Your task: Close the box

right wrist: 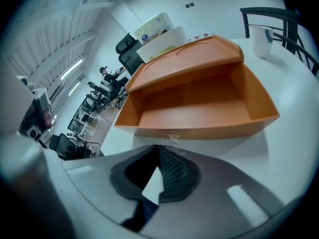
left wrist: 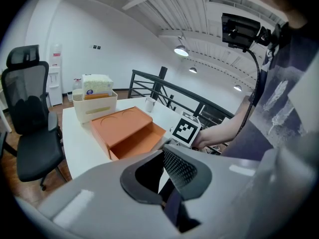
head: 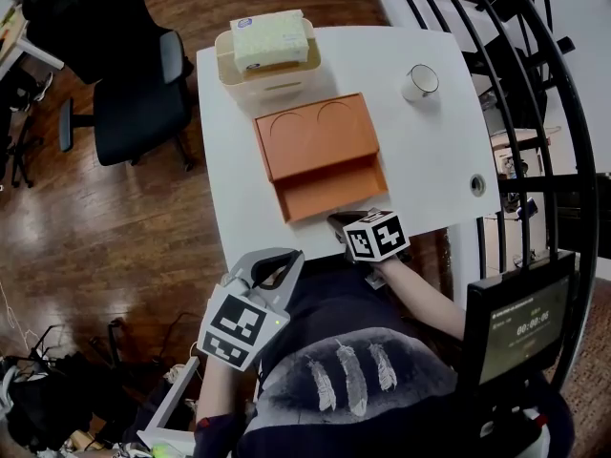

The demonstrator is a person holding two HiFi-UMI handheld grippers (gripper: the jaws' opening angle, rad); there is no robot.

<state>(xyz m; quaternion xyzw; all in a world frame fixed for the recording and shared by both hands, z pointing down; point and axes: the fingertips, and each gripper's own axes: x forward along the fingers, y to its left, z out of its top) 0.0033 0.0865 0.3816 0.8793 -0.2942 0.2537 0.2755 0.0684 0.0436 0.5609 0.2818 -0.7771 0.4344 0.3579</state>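
Observation:
An orange box (head: 313,134) lies mid-table, and its drawer (head: 332,191) is pulled out toward me. In the right gripper view the open drawer (right wrist: 199,108) gapes just beyond my right gripper (right wrist: 159,151), whose jaws meet with nothing between them. From above, that right gripper (head: 342,223) sits at the table's near edge, a short gap from the drawer's front wall. My left gripper (head: 289,258) hangs off the table over my lap, shut and empty, left of the drawer. The left gripper view shows the box (left wrist: 122,126) ahead, past the left gripper (left wrist: 163,156).
A beige holder with a tissue pack (head: 267,51) stands right behind the box. A white cup (head: 420,81) sits at the back right of the white table (head: 420,151). A black office chair (head: 124,74) stands left, a black railing (head: 539,113) right, a small screen (head: 520,327) near right.

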